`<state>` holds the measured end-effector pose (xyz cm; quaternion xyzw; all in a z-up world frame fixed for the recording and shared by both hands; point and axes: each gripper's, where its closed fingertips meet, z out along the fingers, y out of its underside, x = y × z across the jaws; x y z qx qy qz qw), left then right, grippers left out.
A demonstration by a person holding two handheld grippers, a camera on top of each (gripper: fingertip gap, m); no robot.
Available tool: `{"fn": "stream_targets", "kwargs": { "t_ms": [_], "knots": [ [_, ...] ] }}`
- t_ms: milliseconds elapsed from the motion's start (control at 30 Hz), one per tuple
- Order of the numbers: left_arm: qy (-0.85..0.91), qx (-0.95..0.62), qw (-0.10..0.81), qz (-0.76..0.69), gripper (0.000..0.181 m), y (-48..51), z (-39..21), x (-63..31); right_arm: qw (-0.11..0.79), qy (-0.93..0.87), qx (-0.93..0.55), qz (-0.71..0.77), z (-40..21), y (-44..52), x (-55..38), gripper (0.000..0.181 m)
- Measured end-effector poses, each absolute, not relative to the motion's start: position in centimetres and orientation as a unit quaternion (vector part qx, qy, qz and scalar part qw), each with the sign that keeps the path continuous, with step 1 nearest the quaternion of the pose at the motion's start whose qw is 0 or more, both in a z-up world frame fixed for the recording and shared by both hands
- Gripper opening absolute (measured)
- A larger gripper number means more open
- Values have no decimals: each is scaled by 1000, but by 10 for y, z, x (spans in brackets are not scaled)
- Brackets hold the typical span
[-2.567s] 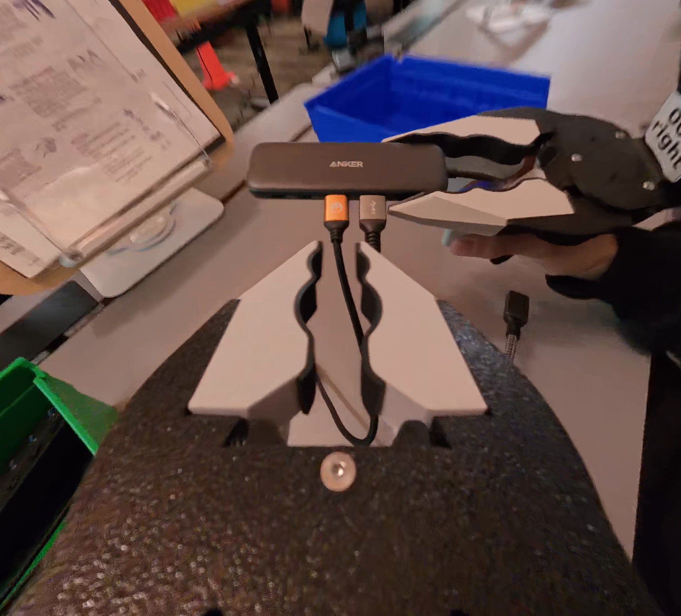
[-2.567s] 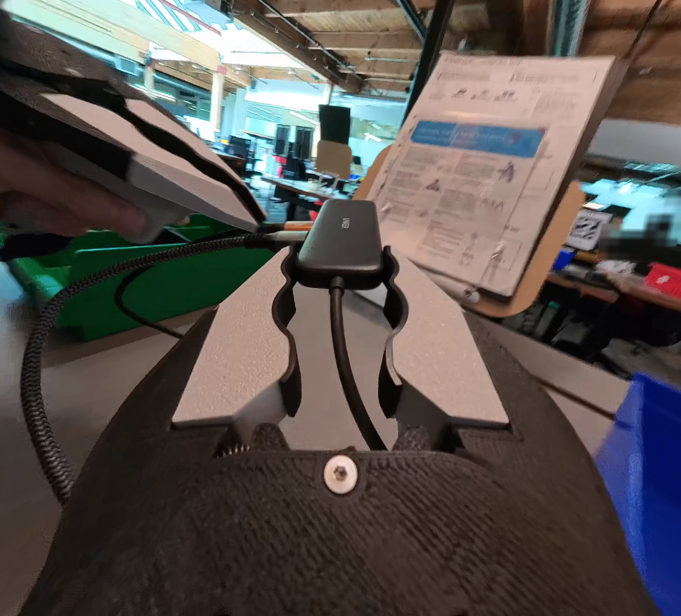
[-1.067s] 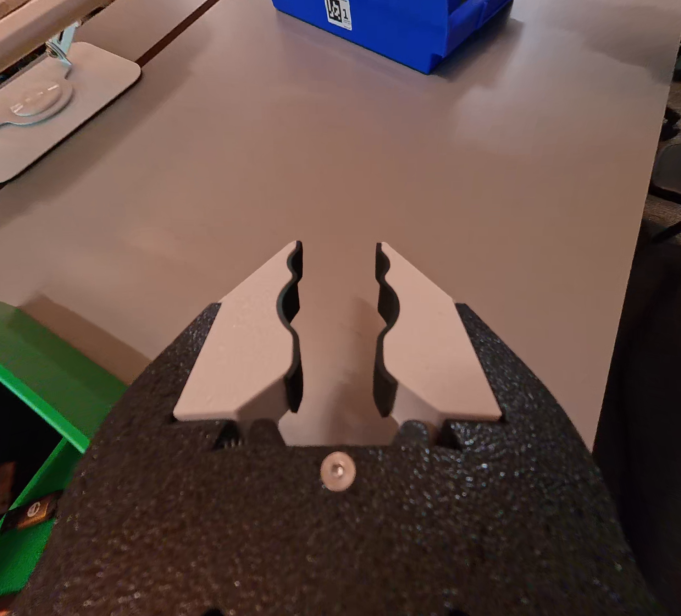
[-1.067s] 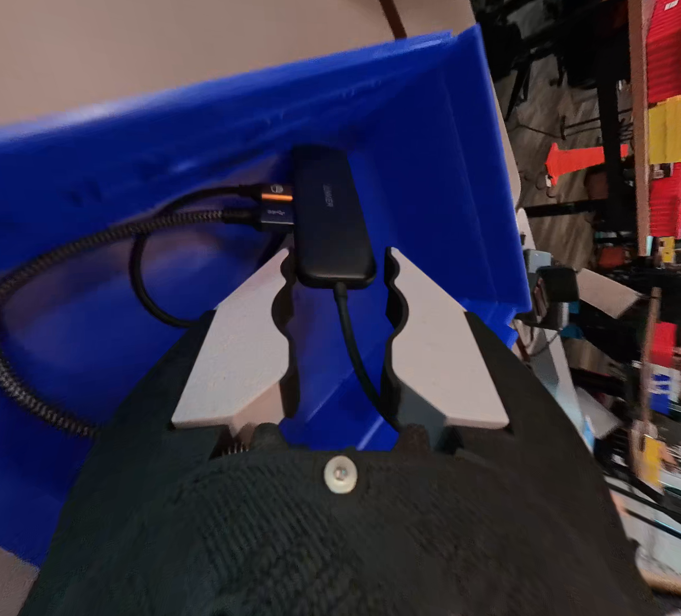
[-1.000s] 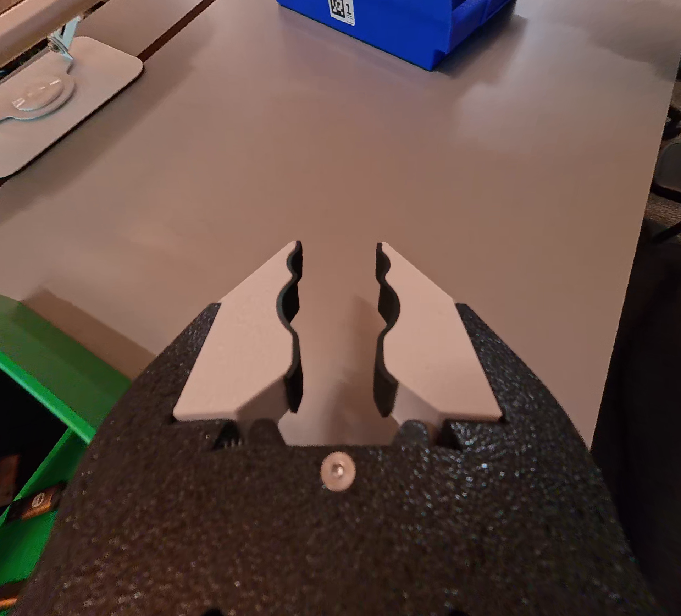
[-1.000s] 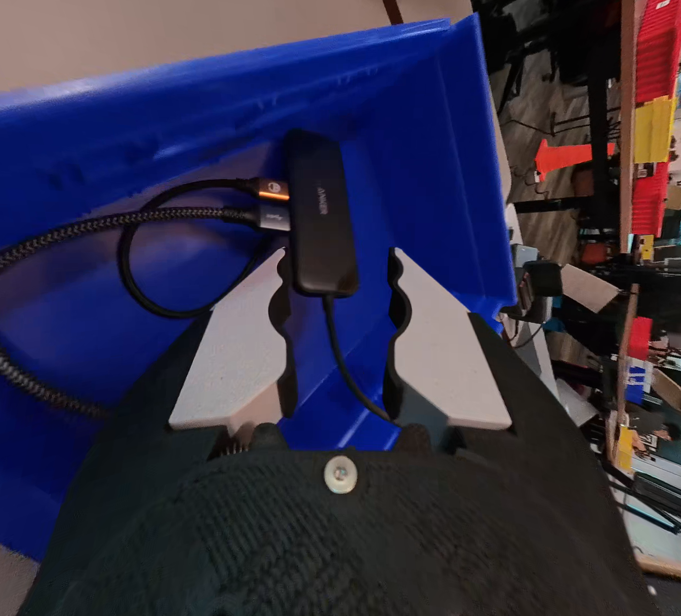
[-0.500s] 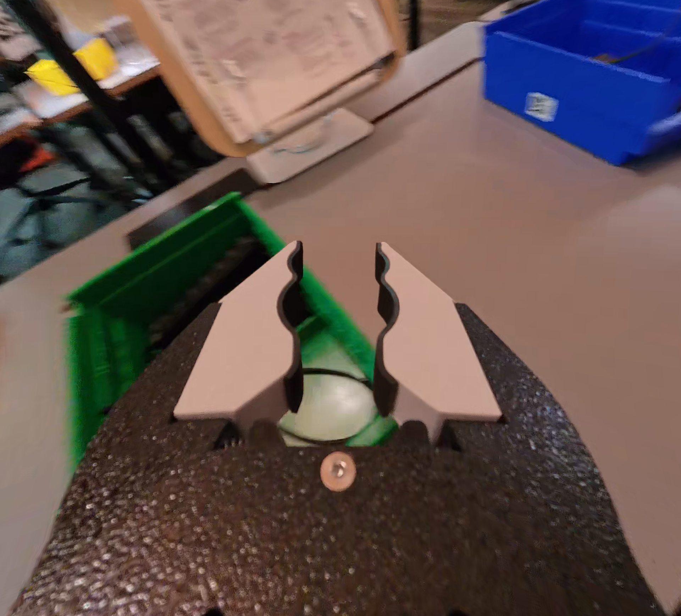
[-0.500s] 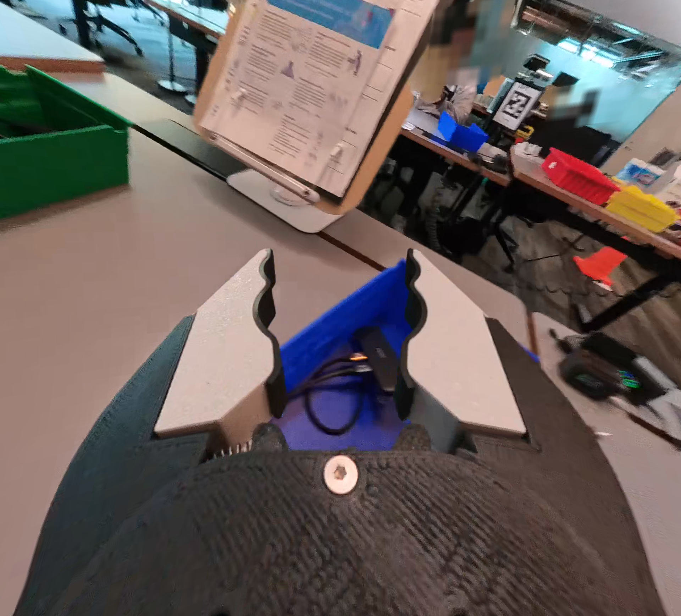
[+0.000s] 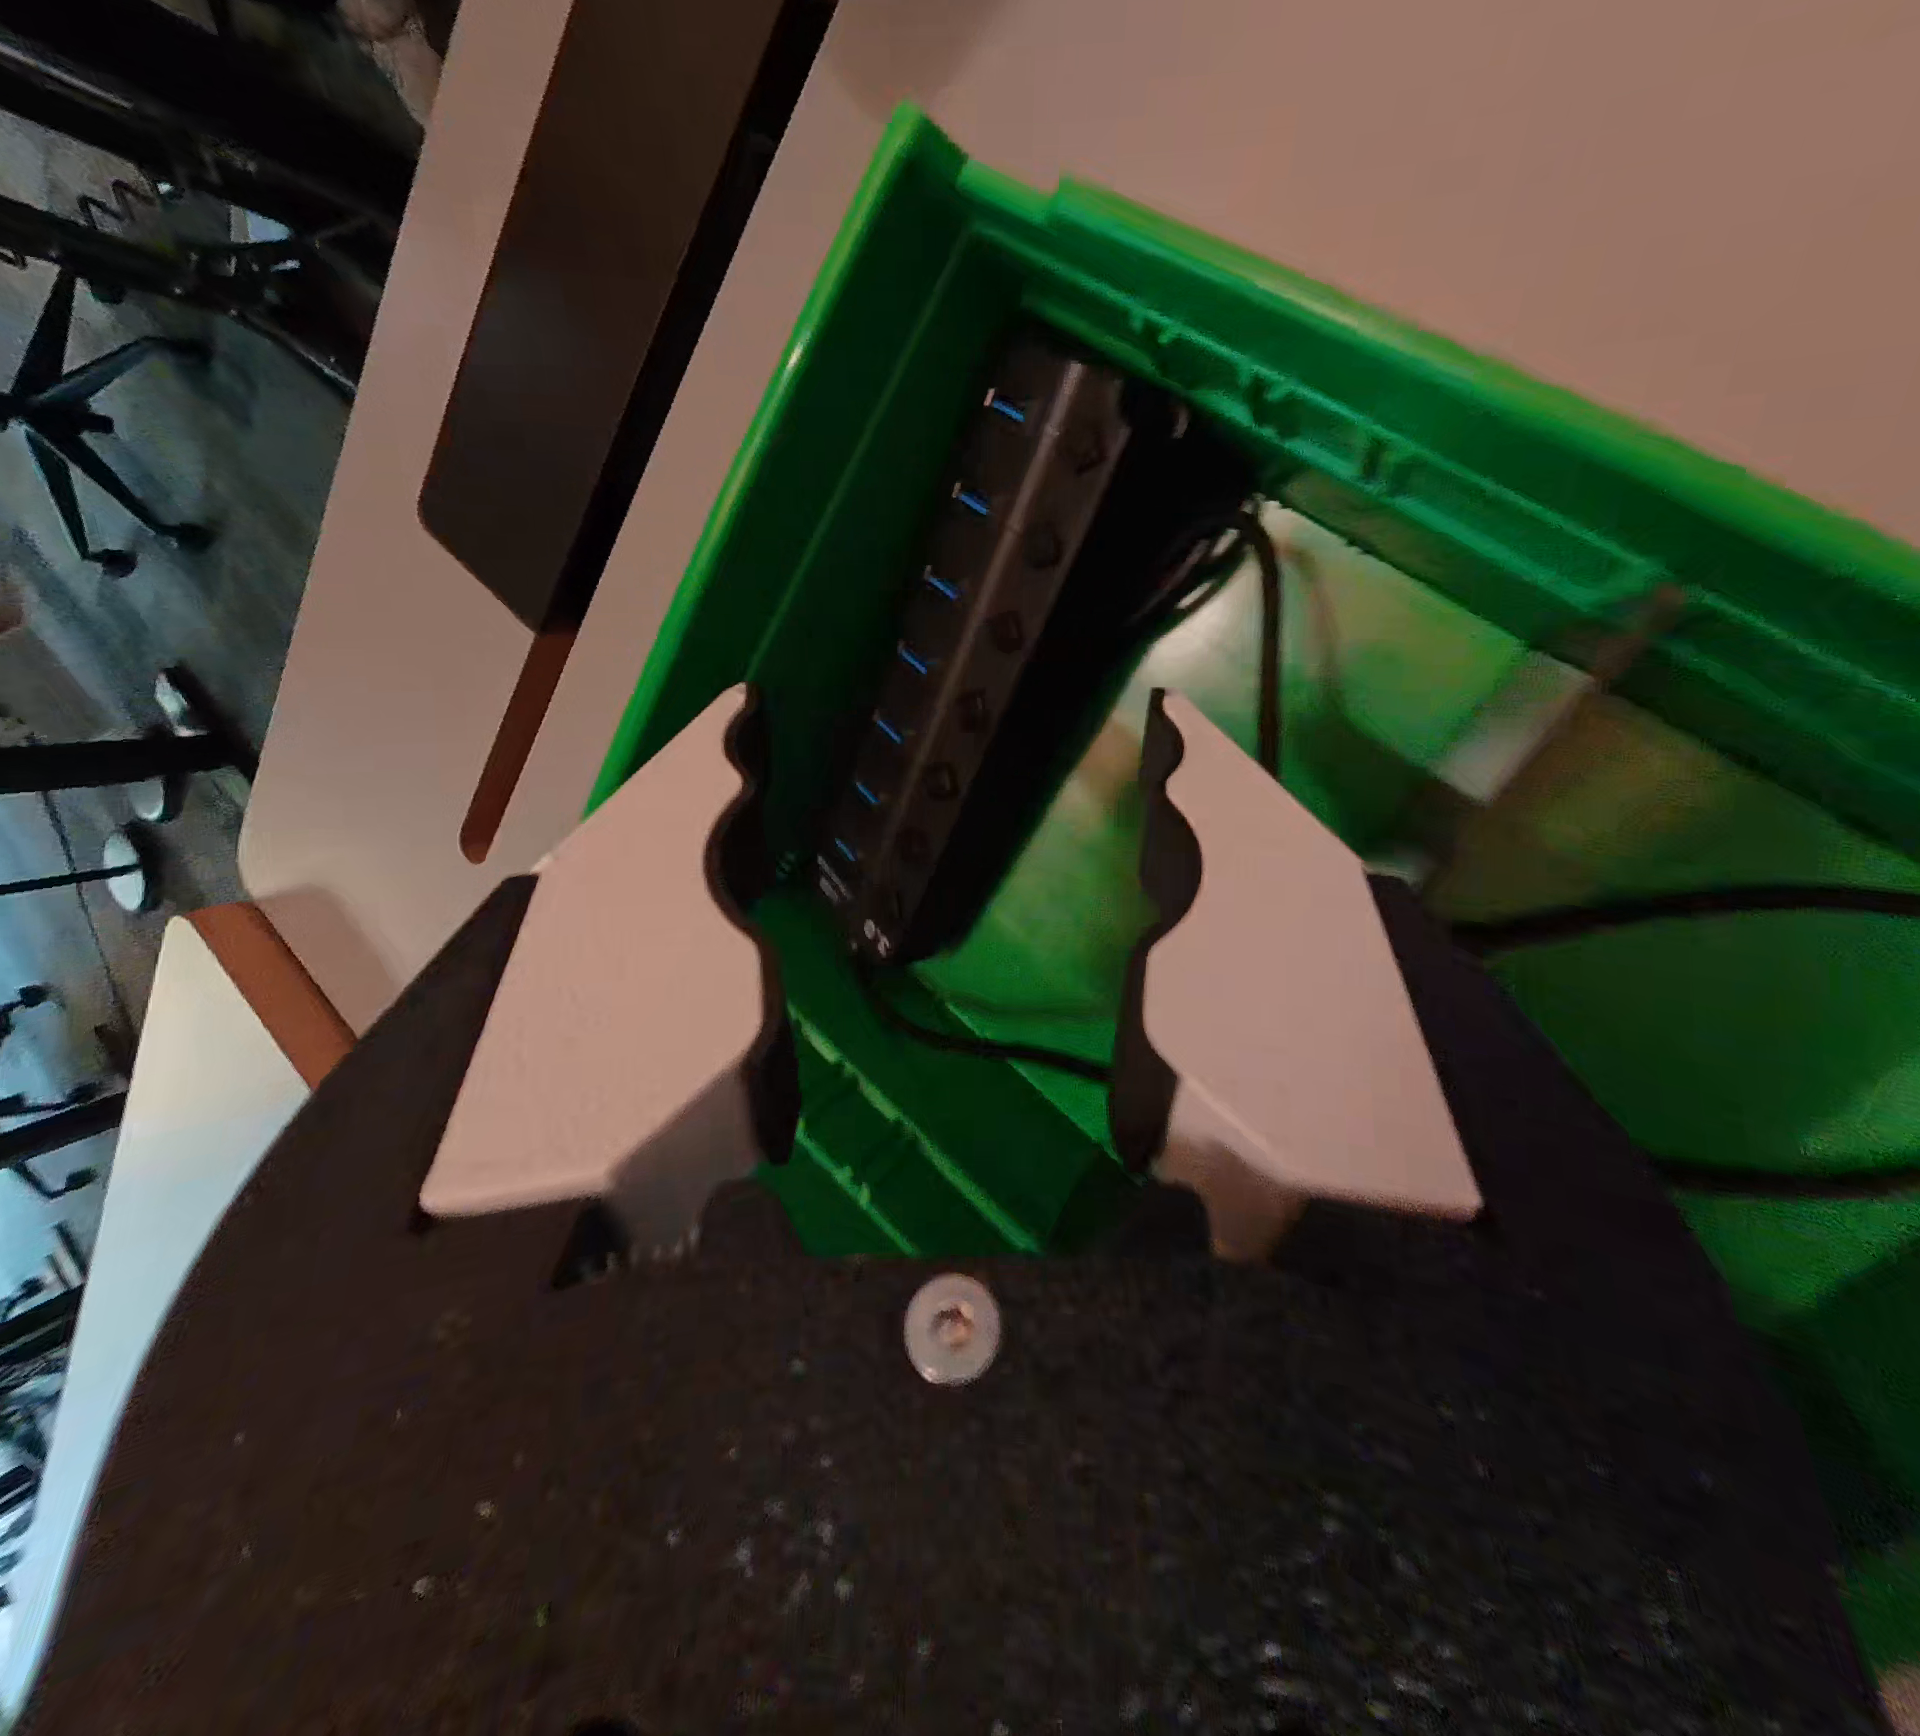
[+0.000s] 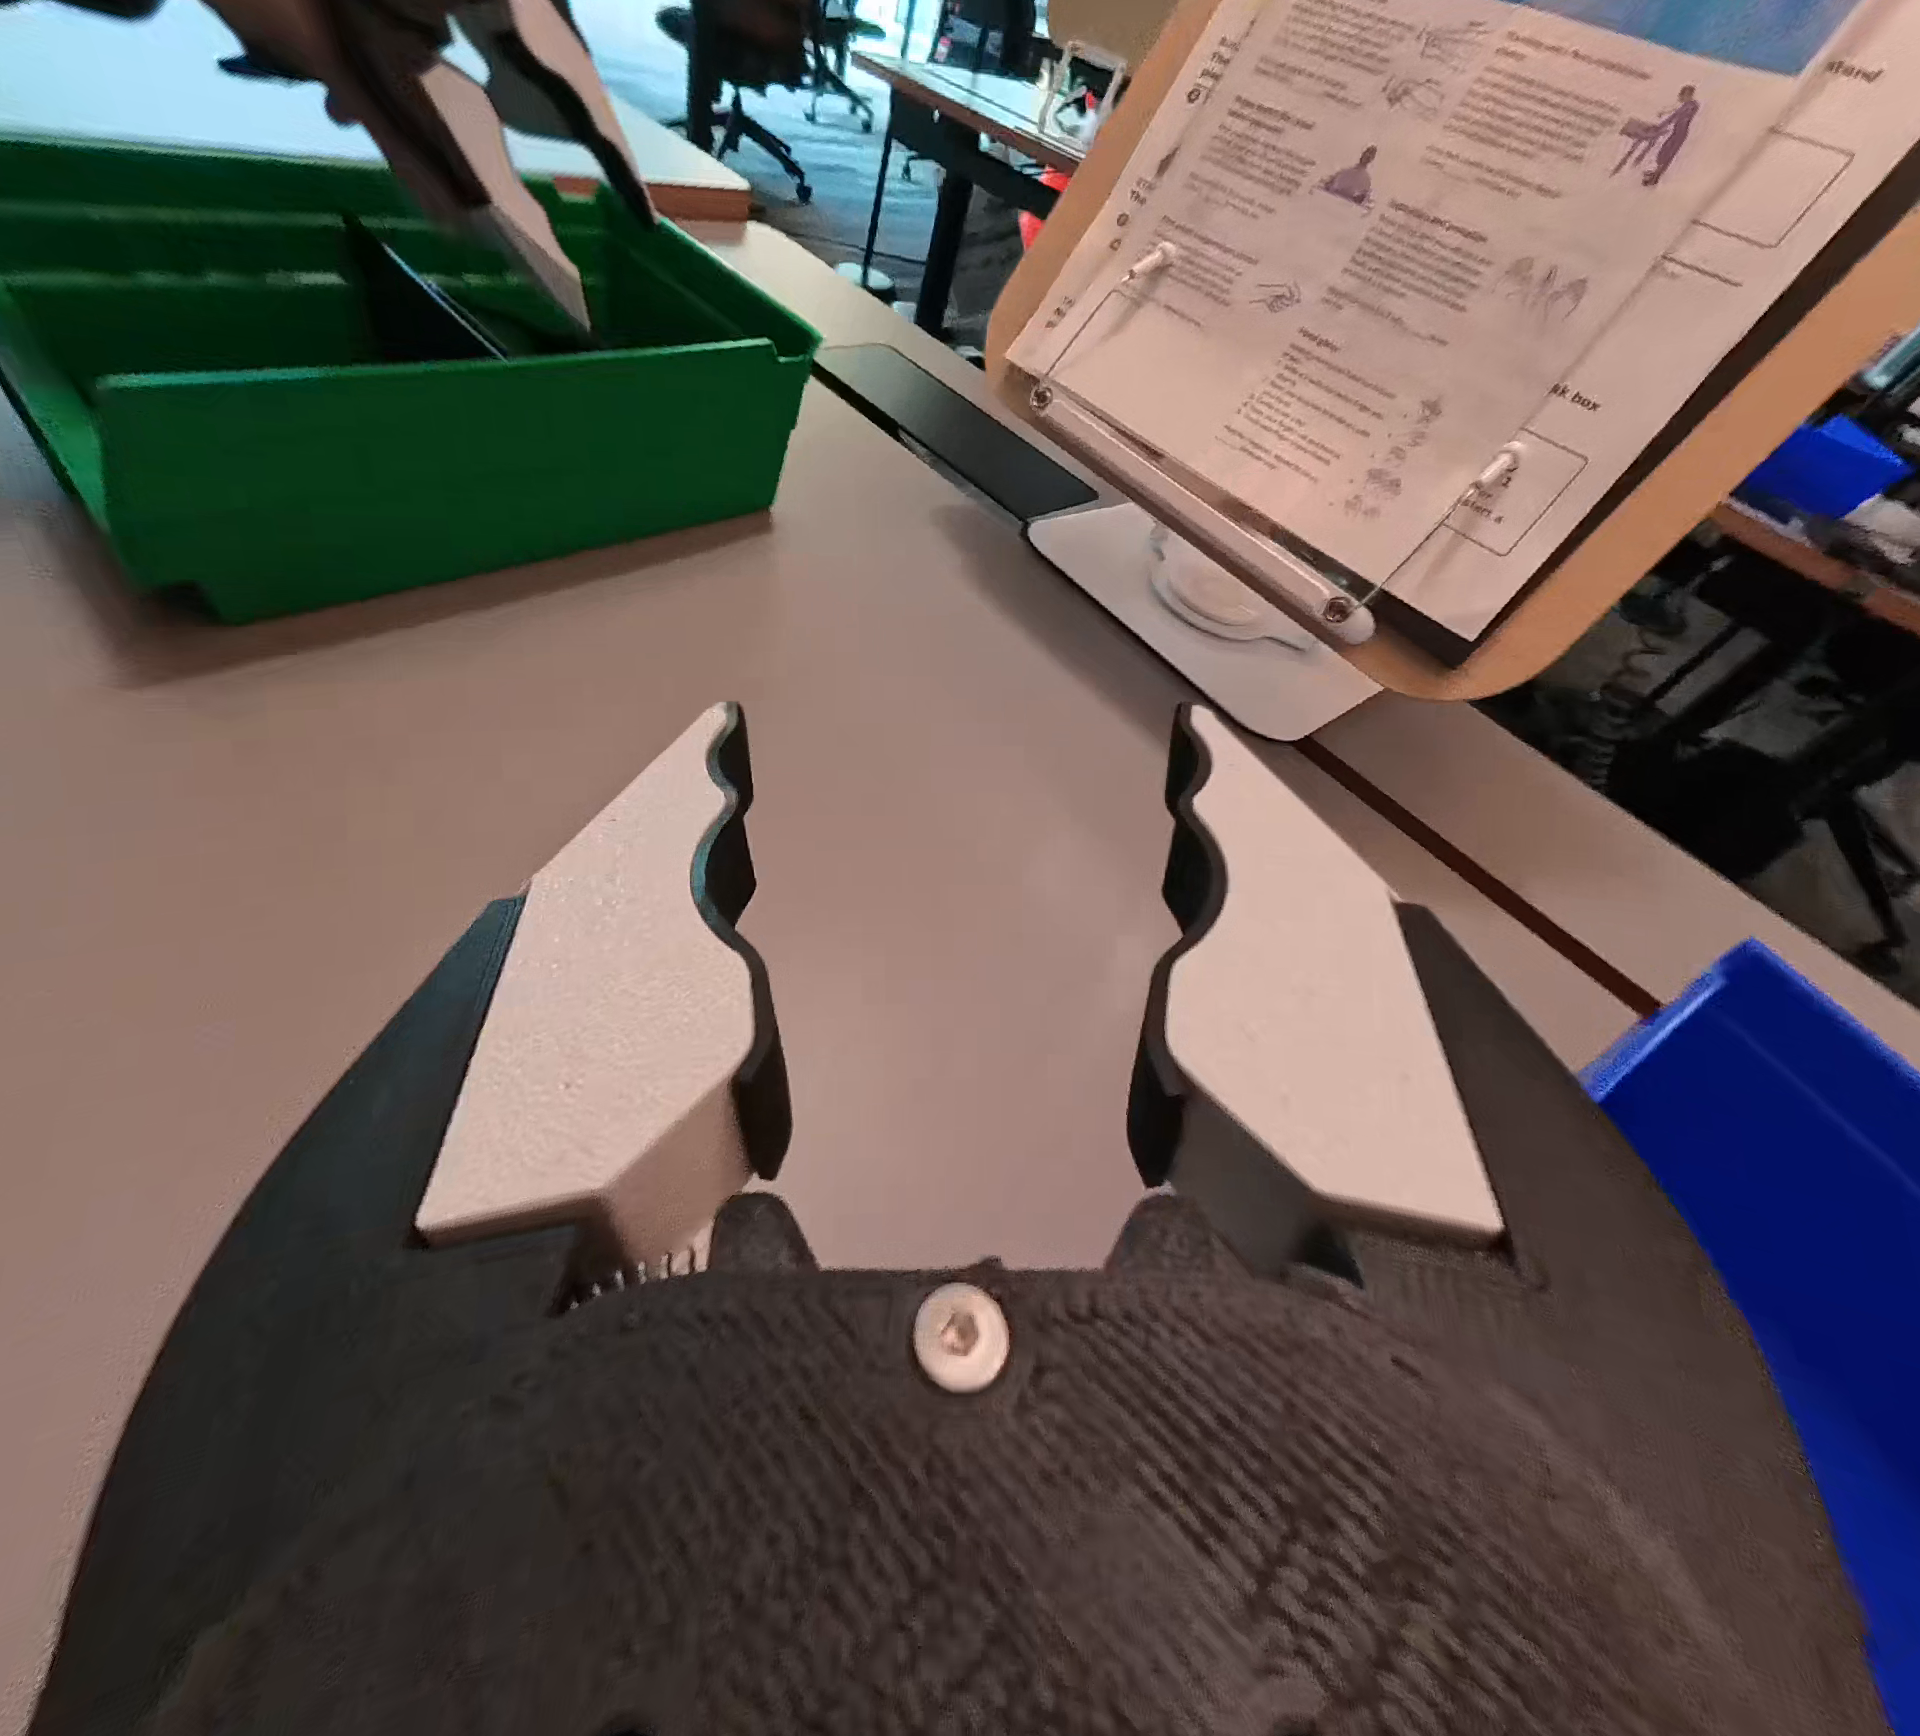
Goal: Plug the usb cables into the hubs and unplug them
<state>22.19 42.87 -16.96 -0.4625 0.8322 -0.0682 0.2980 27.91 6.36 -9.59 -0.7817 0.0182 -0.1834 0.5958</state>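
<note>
A long black USB hub (image 9: 997,647) with a row of blue-lit ports lies in the green bin (image 9: 1455,460), against its left wall. Black cables (image 9: 1262,606) lie in the bin beside it. My left gripper (image 9: 951,699) is open and empty, its fingertips just above the hub's near end. In the right wrist view the left gripper (image 10: 561,263) reaches down into the green bin (image 10: 436,460). My right gripper (image 10: 956,720) is open and empty above the bare table (image 10: 312,834).
A document stand (image 10: 1455,232) with a printed sheet stands at the table's back on a white base (image 10: 1195,637). The corner of a blue bin (image 10: 1787,1146) is at the right. A dark slot (image 9: 613,252) runs along the table's back edge.
My right gripper let go of the small hub with its cables in the blue bin and swung back over the table. My left gripper moved left, tilted down into the green bin and opened wider.
</note>
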Motion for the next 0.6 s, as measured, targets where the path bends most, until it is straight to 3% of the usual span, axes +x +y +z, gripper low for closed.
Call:
{"fn": "stream_targets", "kwargs": {
  "t_ms": [33,200,333,400,600],
  "knots": [
    [838,-460,288,-62,71,429,-180,229,587,14,-785,-195,-99,65,280,80],
    [879,-381,284,35,66,429,-232,247,556,10,-802,-215,-114,63,290,79],
    [867,-319,362,125,39,440,-231,259,580,36,-794,-180,-114,62,293,77],
    [851,-311,401,136,28,442,-218,261,579,42,-793,-182,-116,59,296,76],
    [773,-303,545,113,26,436,-124,250,601,67,-781,-157,-109,53,295,75]
  ]
}}
